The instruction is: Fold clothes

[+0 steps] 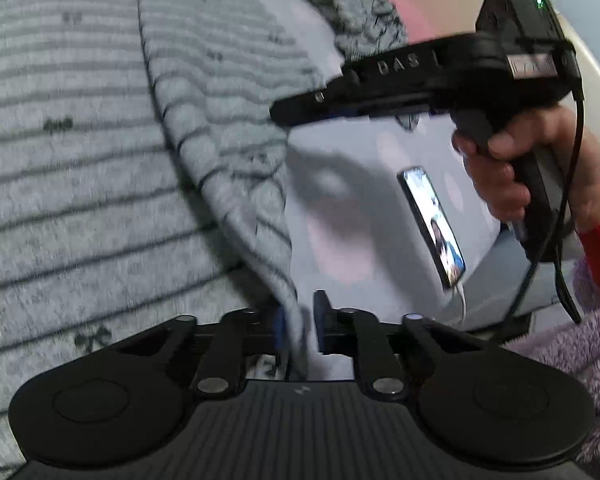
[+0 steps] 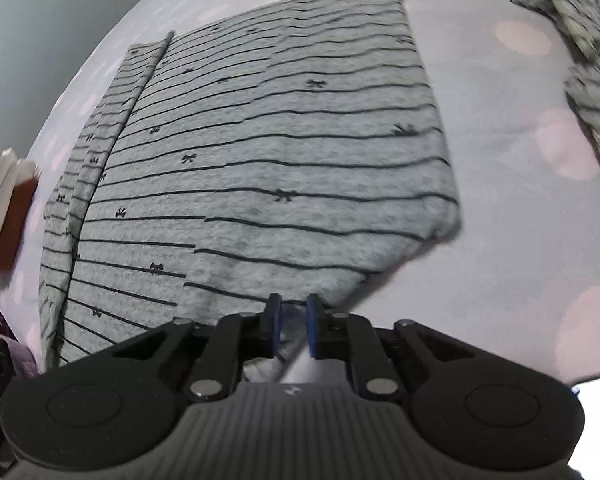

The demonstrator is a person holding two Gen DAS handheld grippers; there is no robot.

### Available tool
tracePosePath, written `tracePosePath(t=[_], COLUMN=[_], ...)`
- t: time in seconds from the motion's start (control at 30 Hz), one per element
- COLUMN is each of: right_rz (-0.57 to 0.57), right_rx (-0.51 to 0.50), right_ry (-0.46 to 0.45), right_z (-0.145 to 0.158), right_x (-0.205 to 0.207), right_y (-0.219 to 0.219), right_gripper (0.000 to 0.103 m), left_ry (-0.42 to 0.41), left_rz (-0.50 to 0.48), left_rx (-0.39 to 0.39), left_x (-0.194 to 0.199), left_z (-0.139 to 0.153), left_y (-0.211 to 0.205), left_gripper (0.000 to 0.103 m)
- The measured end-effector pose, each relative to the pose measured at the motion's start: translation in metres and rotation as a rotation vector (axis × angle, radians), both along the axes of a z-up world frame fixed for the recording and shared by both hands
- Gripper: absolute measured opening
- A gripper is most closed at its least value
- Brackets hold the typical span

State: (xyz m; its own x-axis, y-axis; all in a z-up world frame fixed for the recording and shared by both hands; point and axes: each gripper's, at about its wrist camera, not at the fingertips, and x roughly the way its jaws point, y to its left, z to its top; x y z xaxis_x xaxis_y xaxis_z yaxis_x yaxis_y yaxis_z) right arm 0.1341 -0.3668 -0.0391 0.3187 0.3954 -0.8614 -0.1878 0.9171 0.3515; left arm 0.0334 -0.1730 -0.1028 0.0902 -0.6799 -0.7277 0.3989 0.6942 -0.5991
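Striped garment (image 2: 260, 168): soft grey marled knit cloth, matt, slightly fuzzy, with thin dark stripes and small printed bows. Bed sheet (image 2: 500, 200): smooth matt cloth, pale with faint pink dots. Gripper bodies: matt black plastic, ribbed housing, bright metal pivot pins. Phone (image 1: 432, 220): glossy glass screen.

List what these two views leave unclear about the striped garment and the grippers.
- Left wrist view: motion blur on the garment; its far edges are cut off by the frame.
- Left gripper: cloth runs between the pads, a slight gap beside it, so a firm pinch is uncertain.
- Right gripper: its own body hides the hem below.
- Phone: screen too small to read.
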Motion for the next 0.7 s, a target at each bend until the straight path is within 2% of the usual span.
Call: tracePosePath(t=[0.2, 0.23, 0.27, 0.3, 0.33, 0.53, 0.63, 0.7], right_rz=[0.045, 0.031, 0.006, -0.02, -0.057, -0.272, -0.34, -0.383], right_rx=[-0.071, -0.05, -0.032, -0.014, -0.017, -0.011, 0.013, 0.078], right_ry=[0.029, 0.031, 0.026, 0.021, 0.005, -0.027, -0.02, 0.0], right_z=[-0.013, -0.01, -0.006, -0.002, 0.002, 0.004, -0.004, -0.017], right_x=[0.006, 0.006, 0.007, 0.007, 0.007, 0.013, 0.019, 0.027], right_y=[0.013, 0.008, 0.002, -0.004, -0.014, -0.062, -0.076, -0.075], right_gripper=[0.015, 0.016, 0.019, 0.029, 0.035, 0.035, 0.035, 0.036], left_ry=[0.061, 0.074, 0.086, 0.091, 0.093, 0.038, 0.008, -0.012], left_rz=[-0.012, -0.017, -0.021, -0.02, -0.018, 0.023, 0.047, 0.081], left_rx=[0.019, 0.03, 0.04, 0.05, 0.06, 0.131, 0.157, 0.172], left_x=[0.0, -0.001, -0.001, 0.0, 0.001, 0.012, 0.02, 0.028], left_z=[-0.002, 0.0, 0.002, 0.005, 0.008, 0.033, 0.045, 0.052], left_y=[0.007, 0.009, 0.011, 0.012, 0.014, 0.032, 0.039, 0.044], left_gripper=[0.008, 0.008, 0.009, 0.012, 0.018, 0.04, 0.041, 0.041])
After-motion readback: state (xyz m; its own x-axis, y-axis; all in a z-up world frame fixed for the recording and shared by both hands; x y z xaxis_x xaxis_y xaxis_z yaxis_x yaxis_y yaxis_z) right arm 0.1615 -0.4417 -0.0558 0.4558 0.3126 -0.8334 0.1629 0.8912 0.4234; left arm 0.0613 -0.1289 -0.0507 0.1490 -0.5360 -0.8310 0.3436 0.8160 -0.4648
